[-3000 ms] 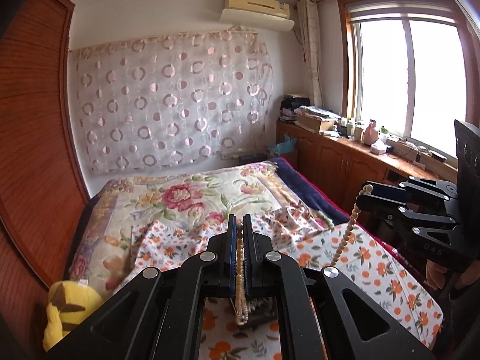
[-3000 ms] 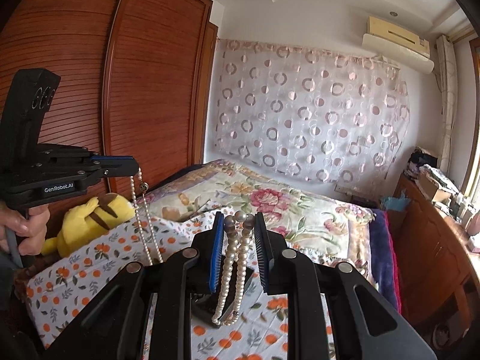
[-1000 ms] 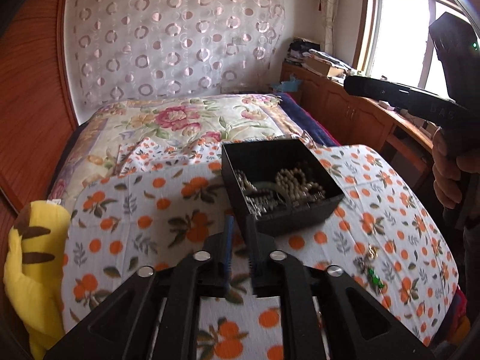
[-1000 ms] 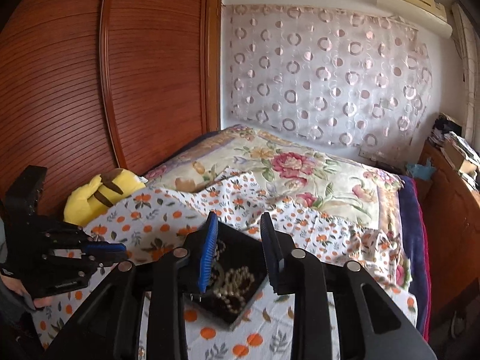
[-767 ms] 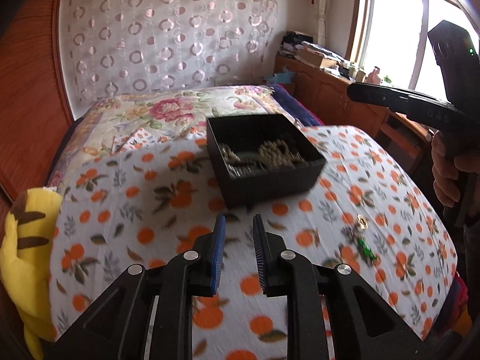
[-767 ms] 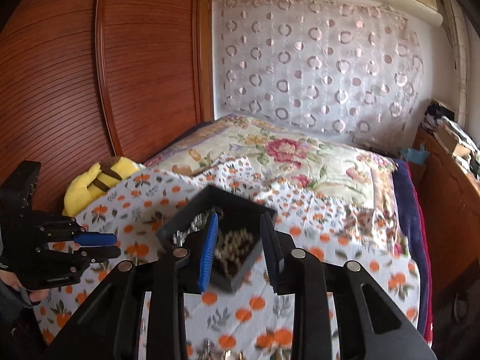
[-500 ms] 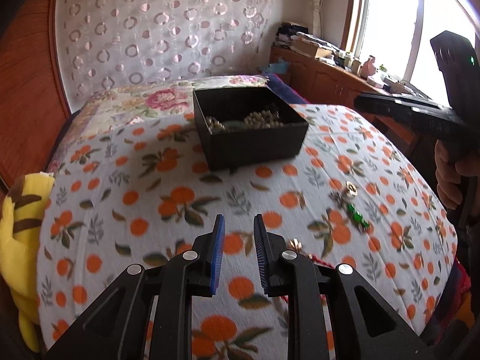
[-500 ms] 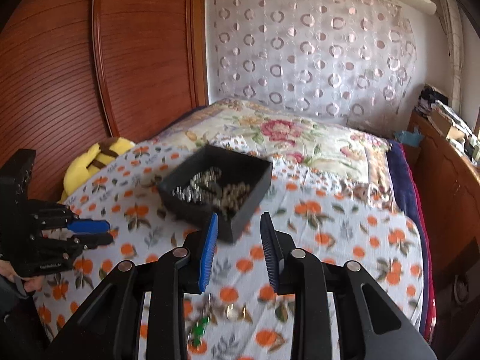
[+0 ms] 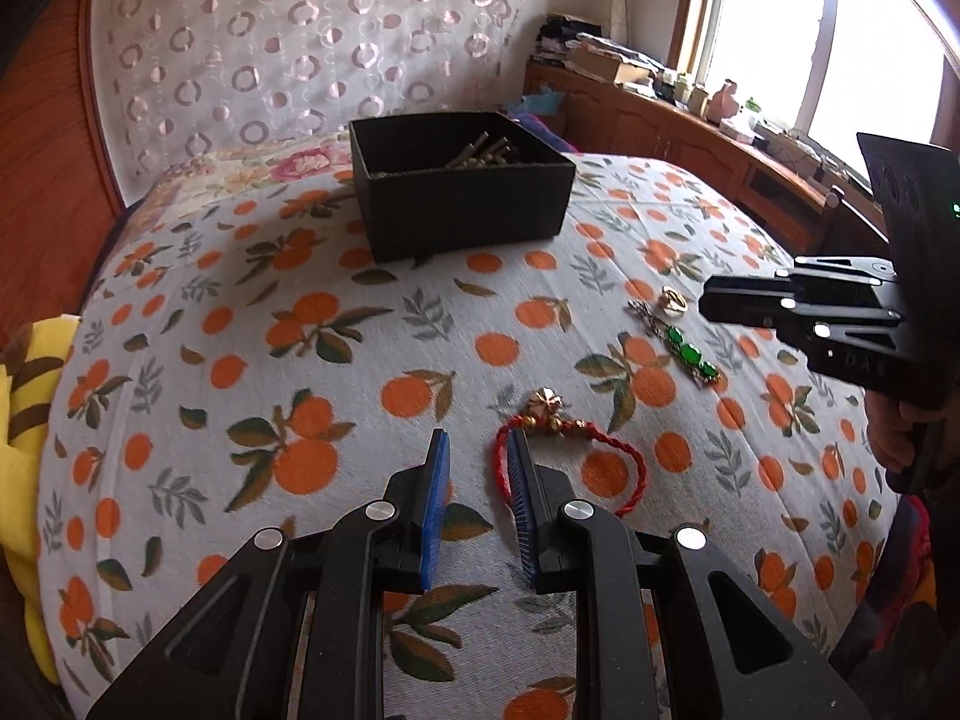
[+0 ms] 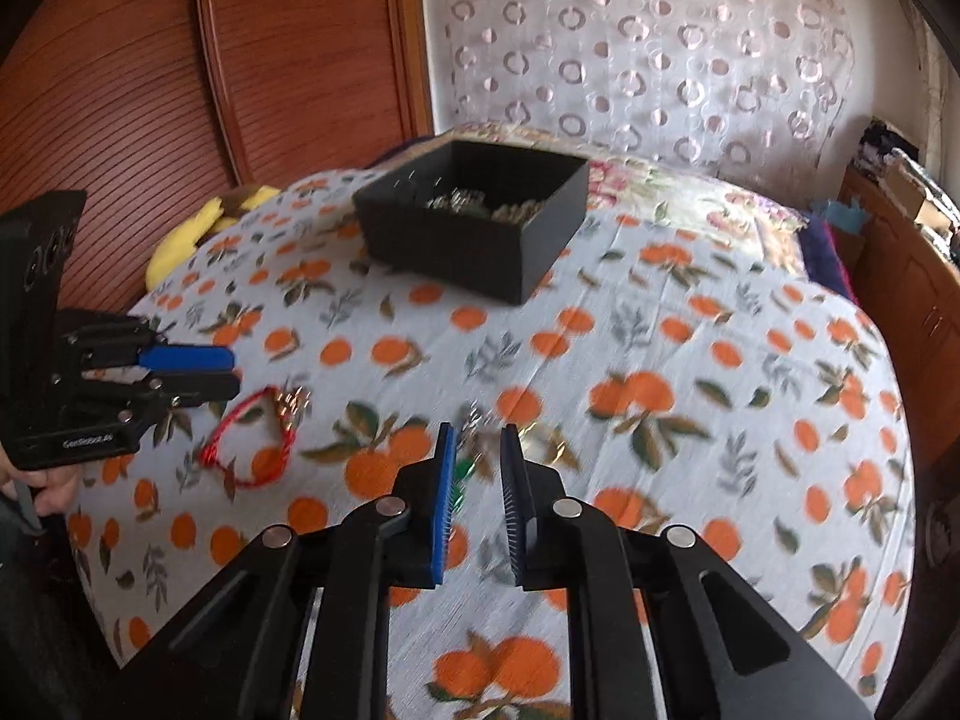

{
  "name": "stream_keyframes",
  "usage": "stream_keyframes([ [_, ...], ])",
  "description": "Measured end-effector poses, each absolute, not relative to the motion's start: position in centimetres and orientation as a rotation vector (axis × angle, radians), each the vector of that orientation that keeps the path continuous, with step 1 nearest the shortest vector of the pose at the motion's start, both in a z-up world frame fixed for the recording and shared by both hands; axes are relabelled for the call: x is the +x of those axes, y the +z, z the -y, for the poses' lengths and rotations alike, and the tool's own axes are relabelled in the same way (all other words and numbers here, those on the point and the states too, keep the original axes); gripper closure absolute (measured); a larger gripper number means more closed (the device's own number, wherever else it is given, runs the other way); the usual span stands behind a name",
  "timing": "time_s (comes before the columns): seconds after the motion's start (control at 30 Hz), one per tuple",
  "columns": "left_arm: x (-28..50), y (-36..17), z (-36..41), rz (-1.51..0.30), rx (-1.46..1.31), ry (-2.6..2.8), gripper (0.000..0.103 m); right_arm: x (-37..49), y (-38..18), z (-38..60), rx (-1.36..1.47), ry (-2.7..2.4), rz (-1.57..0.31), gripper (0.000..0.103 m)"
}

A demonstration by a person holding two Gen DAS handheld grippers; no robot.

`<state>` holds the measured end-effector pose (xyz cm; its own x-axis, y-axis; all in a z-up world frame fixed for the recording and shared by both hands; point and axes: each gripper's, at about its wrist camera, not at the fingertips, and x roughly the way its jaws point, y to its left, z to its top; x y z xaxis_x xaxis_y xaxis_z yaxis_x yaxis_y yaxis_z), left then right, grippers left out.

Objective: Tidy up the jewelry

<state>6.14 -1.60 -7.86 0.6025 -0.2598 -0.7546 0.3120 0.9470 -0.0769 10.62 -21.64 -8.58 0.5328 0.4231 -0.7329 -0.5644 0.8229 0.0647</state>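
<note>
A black box [image 9: 462, 192] with pearls and chains inside sits at the far side of the orange-print cloth [image 9: 312, 324]; it also shows in the right wrist view [image 10: 474, 222]. A red cord bracelet with gold charms [image 9: 570, 450] lies just ahead and right of my open, empty left gripper [image 9: 477, 450]; it also shows in the right wrist view [image 10: 252, 438]. A green-stone bracelet [image 9: 684, 348] and a gold ring [image 9: 672, 300] lie near my right gripper [image 9: 714, 303]. In its own view my right gripper [image 10: 477, 438] is open and empty over the green bracelet [image 10: 462, 471].
A yellow plush toy [image 9: 24, 420] lies at the cloth's left edge. A wooden wardrobe [image 10: 180, 60] stands on the left. A low wooden cabinet [image 9: 690, 132] runs under the window on the right. A patterned curtain [image 9: 300, 48] hangs behind the bed.
Both grippers let the pearl necklace go into the black box, then drew back and came down low over the cloth. The loose jewelry now lies close in front of them.
</note>
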Motion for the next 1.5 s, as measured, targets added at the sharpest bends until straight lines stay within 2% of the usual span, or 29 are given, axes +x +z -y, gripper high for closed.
stream_keyframes([
  [0.13,6.1,-8.2,1.9,-0.874,0.069,-0.333,0.085,10.4,-9.3,21.4,-0.194,0.606,-0.846,0.092],
  [0.97,7.4,-8.6,2.5,-0.872,0.095,-0.312,0.085,11.7,-9.9,22.1,-0.2,0.574,-0.886,0.092],
  [1.03,7.5,-8.6,2.5,-0.87,0.092,-0.312,0.088,11.8,-9.9,22.1,-0.186,0.582,-0.89,0.092],
  [1.07,7.6,-8.6,2.5,-0.87,0.084,-0.312,0.101,12.0,-9.9,22.2,-0.174,0.594,-0.898,0.09],
  [1.5,6.1,-5.8,1.2,-0.792,0.037,-0.307,0.102,12.6,-10.0,21.3,-0.19,0.59,-0.895,0.089],
])
